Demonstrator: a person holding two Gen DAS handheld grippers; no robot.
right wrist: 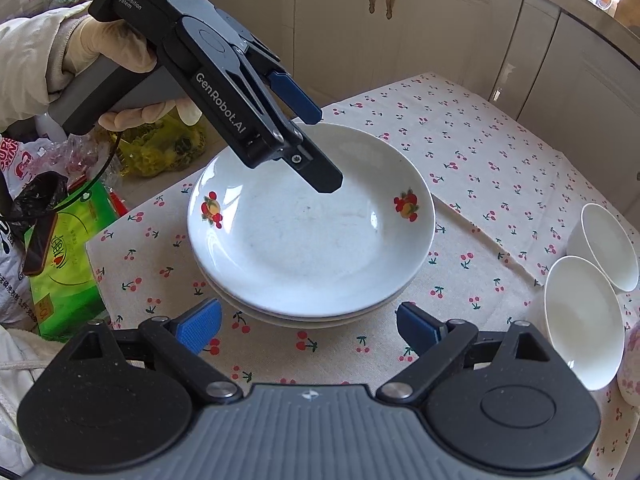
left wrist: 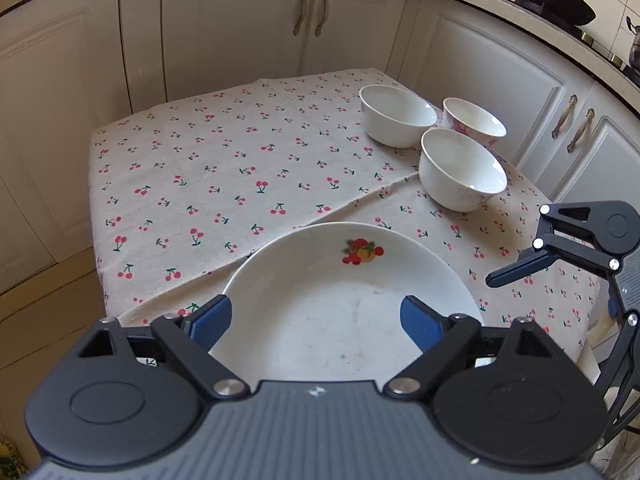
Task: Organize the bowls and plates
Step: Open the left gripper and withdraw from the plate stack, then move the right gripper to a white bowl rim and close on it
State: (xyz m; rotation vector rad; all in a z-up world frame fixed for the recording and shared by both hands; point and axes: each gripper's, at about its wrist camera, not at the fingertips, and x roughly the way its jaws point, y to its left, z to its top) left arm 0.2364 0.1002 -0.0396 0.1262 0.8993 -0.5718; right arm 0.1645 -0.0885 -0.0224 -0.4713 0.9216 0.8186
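Three bowls, two stacked plates on my table.
My left gripper (right wrist: pixel 326 152) hangs released over the top plate (right wrist: pixel 312 236); my right gripper (right wrist: pixel 308 326) released too, both empty-jawed.

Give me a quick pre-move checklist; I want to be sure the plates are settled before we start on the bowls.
1. Plates stacked: ok, at least two nested on the tablecloth.
2. Left gripper clear of the stack: ok, open, above the top plate, holding nothing.
3. Right gripper free: ok, open and empty.
4. Three bowls upright, separate: ok, not yet stacked.
5. Bowls empty: ok.
6. Stack safely in from the table edge: cannot tell.
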